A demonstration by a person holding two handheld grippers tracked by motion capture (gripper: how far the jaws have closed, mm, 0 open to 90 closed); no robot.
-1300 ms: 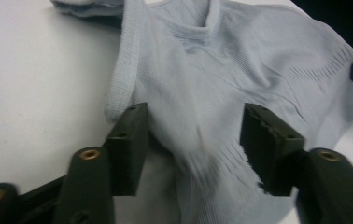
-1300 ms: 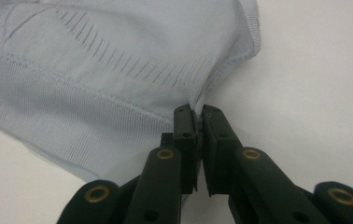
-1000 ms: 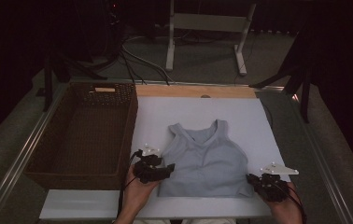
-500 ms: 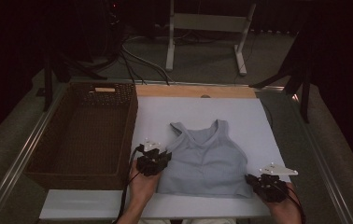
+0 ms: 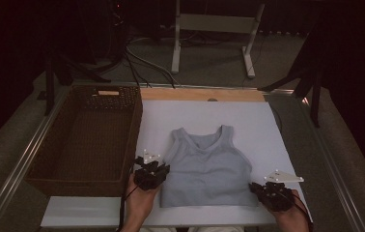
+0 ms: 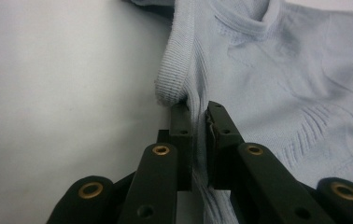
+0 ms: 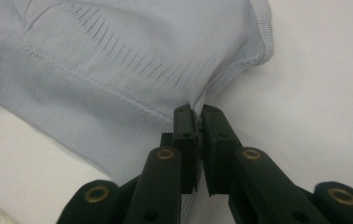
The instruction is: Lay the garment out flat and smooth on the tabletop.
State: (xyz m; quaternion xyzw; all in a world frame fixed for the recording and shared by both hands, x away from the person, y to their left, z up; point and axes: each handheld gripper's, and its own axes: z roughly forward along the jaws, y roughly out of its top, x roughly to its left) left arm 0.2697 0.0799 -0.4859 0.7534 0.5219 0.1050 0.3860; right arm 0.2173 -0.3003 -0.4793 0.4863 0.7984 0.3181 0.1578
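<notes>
A pale blue sleeveless top (image 5: 204, 166) lies flat on the white table (image 5: 195, 113), neck pointing away from me. My left gripper (image 5: 155, 170) sits at the top's left side, below the armhole. In the left gripper view its jaws are shut (image 6: 198, 112) on a pinch of the ribbed side edge of the top (image 6: 282, 70). My right gripper (image 5: 263, 189) is at the lower right corner of the hem. There the right gripper (image 7: 198, 114) is shut on the hem corner of the top (image 7: 95, 56).
A deep brown wicker basket (image 5: 134, 125) stands along the table's left side, close to my left gripper. A wooden strip (image 5: 200, 94) borders the table's far edge. Metal rails (image 5: 21, 169) run down both sides. Cables and a stand's legs (image 5: 209, 43) are on the floor beyond.
My left gripper has turned from pointing right to pointing away and shifted slightly left at the top's side edge. The right gripper has hardly moved.
</notes>
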